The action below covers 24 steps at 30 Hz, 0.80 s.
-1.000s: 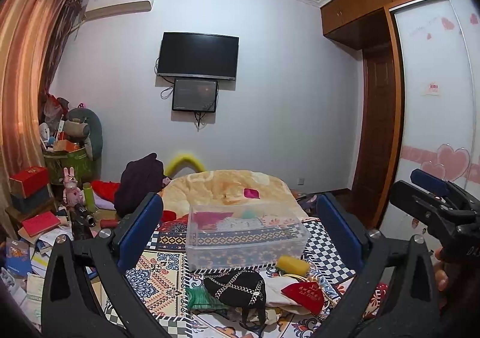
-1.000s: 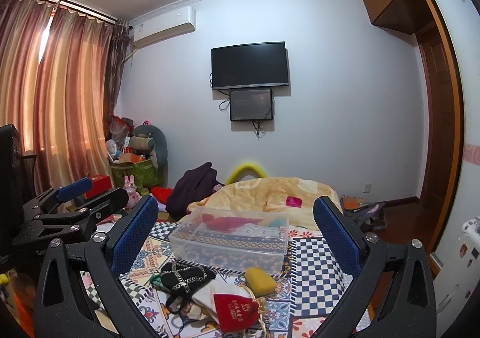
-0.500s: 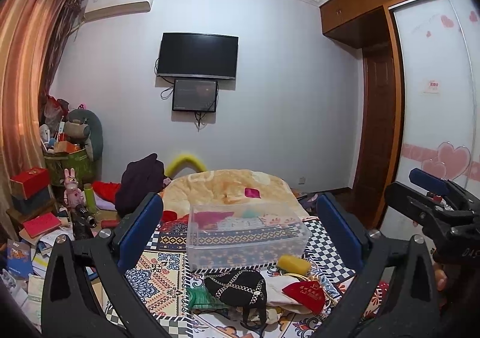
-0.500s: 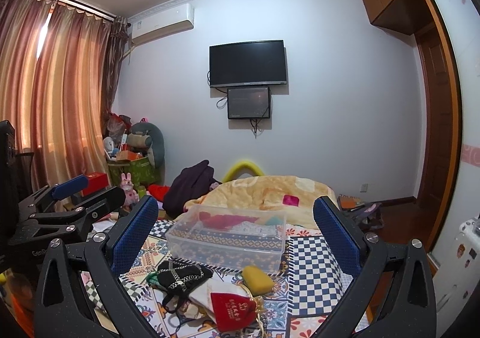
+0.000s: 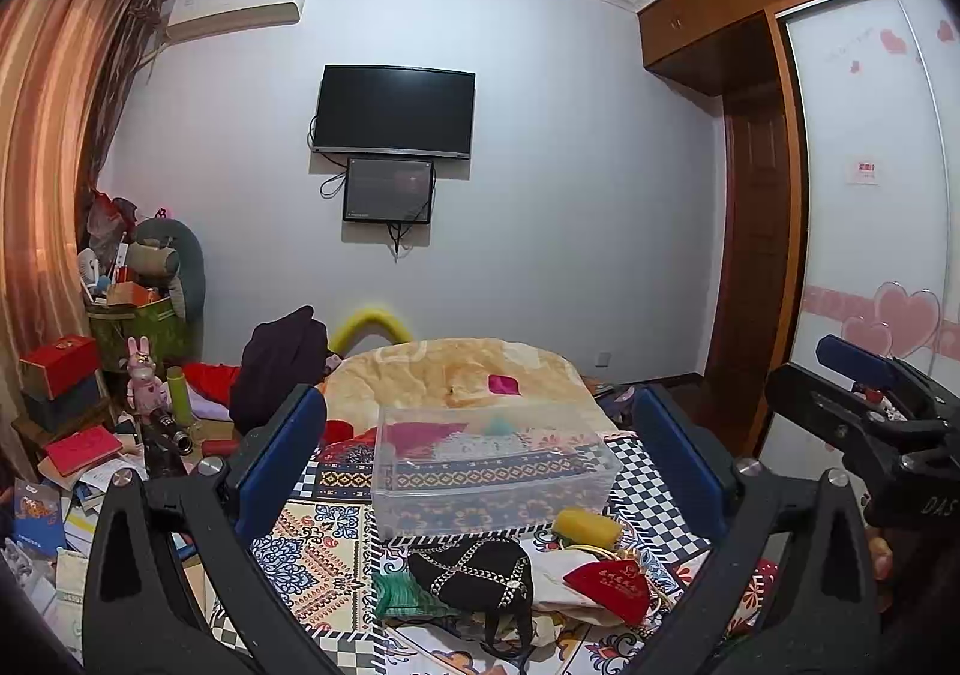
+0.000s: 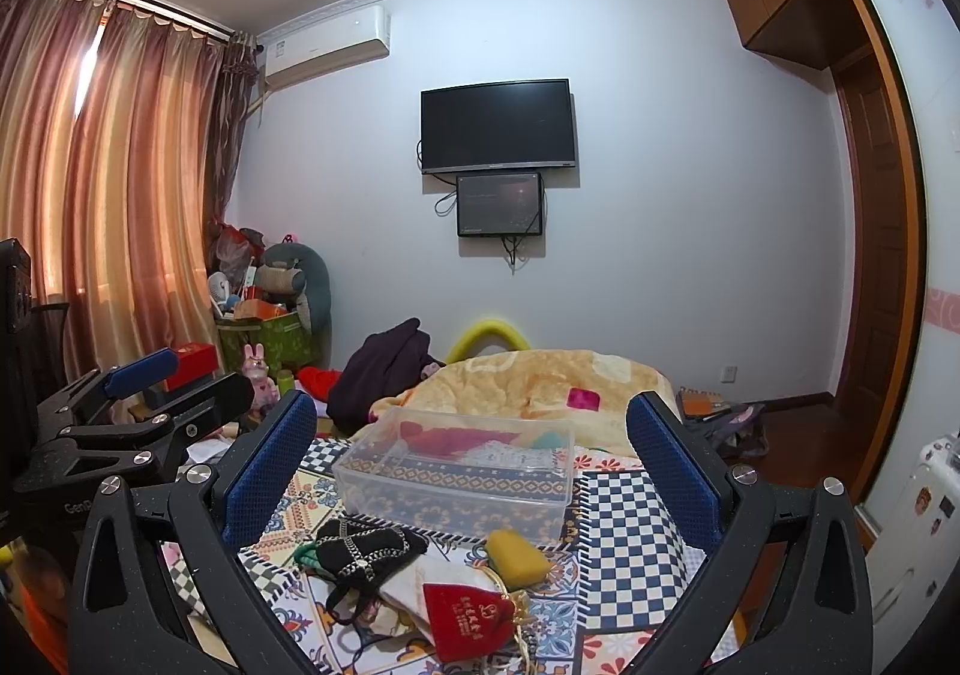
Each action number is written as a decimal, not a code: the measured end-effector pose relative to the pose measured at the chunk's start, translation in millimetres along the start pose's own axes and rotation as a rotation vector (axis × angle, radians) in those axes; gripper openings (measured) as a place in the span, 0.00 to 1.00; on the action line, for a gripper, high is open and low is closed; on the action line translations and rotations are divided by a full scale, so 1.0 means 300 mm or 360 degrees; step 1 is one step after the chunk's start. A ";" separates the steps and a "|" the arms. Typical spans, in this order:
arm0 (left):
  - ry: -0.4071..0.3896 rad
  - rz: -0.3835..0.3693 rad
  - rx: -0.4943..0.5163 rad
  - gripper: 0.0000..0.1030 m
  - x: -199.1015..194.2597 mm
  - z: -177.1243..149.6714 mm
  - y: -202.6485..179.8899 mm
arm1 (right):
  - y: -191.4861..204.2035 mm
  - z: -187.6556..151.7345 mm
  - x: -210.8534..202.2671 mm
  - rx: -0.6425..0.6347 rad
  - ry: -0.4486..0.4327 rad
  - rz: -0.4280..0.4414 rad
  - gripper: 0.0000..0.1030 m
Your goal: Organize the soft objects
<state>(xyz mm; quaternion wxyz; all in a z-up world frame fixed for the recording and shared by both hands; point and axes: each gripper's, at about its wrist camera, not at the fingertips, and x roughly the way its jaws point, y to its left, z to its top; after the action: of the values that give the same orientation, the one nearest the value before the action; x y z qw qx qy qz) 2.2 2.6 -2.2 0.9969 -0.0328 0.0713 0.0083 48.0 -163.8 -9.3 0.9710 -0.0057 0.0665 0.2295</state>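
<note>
A clear plastic box point(image 5: 489, 468) point(image 6: 456, 474) stands on a patterned cloth. In front of it lie a black pouch with chain trim point(image 5: 474, 570) point(image 6: 366, 549), a yellow sponge point(image 5: 585, 528) point(image 6: 516, 558), a red drawstring bag point(image 5: 609, 585) point(image 6: 468, 618), a white cloth point(image 5: 555, 579) and a green item point(image 5: 393, 594). My left gripper point(image 5: 480, 459) is open and empty, held above and behind the pile. My right gripper point(image 6: 471, 465) is open and empty too. Each gripper shows at the edge of the other's view, the right one point(image 5: 864, 405) and the left one point(image 6: 138, 405).
A rolled beige blanket point(image 5: 456, 375) lies behind the box, with dark clothing point(image 5: 279, 360) to its left. Books, boxes and toys point(image 5: 78, 405) crowd the left side. A wardrobe point(image 5: 870, 255) stands on the right. A TV point(image 5: 393, 111) hangs on the far wall.
The right wrist view has drifted slightly, so the box and pile sit a little lower and further left. The left gripper holds nearly still. Both stay open.
</note>
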 end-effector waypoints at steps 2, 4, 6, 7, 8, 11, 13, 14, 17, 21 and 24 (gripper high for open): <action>0.0000 0.0002 0.0001 1.00 -0.001 0.000 -0.001 | 0.000 0.002 0.001 0.0000 0.0001 0.0002 1.00; -0.0001 0.0000 0.0000 1.00 0.000 0.001 0.000 | 0.001 0.002 0.001 -0.0001 0.0001 0.0003 1.00; -0.0002 0.0000 0.0002 1.00 0.000 0.001 0.000 | 0.001 0.002 0.001 -0.0001 0.0001 0.0002 1.00; -0.0003 -0.0001 0.0003 1.00 -0.001 0.001 -0.001 | 0.000 0.002 0.001 -0.0001 0.0001 0.0003 1.00; -0.0003 -0.0001 0.0004 1.00 -0.001 0.001 -0.001 | 0.000 0.002 0.001 0.0000 0.0001 0.0003 1.00; -0.0002 0.0001 0.0008 1.00 -0.001 0.001 -0.001 | 0.001 0.003 0.000 -0.0001 0.0000 0.0003 1.00; -0.0001 -0.0003 0.0007 1.00 -0.001 0.000 -0.001 | 0.001 0.003 0.000 0.0000 -0.0001 0.0001 1.00; -0.0002 -0.0005 0.0007 1.00 -0.002 -0.001 -0.001 | 0.000 0.003 -0.001 0.0002 -0.0002 0.0002 1.00; -0.0001 -0.0003 0.0009 1.00 -0.002 -0.001 0.000 | -0.002 0.004 -0.003 0.0004 -0.0002 -0.0002 1.00; 0.0009 -0.0005 0.0007 1.00 0.004 -0.003 0.001 | -0.004 0.001 0.001 0.0006 0.0010 -0.0004 1.00; 0.0034 0.0010 0.0014 1.00 0.022 -0.011 0.003 | -0.012 -0.003 0.016 0.0025 0.0043 -0.0017 1.00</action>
<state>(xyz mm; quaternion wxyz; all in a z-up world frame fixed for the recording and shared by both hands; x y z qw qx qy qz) 8.2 3.2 -6.5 0.9962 -0.0284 0.0822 0.0109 53.9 -164.9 -10.9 0.9712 -0.0016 0.0814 0.2238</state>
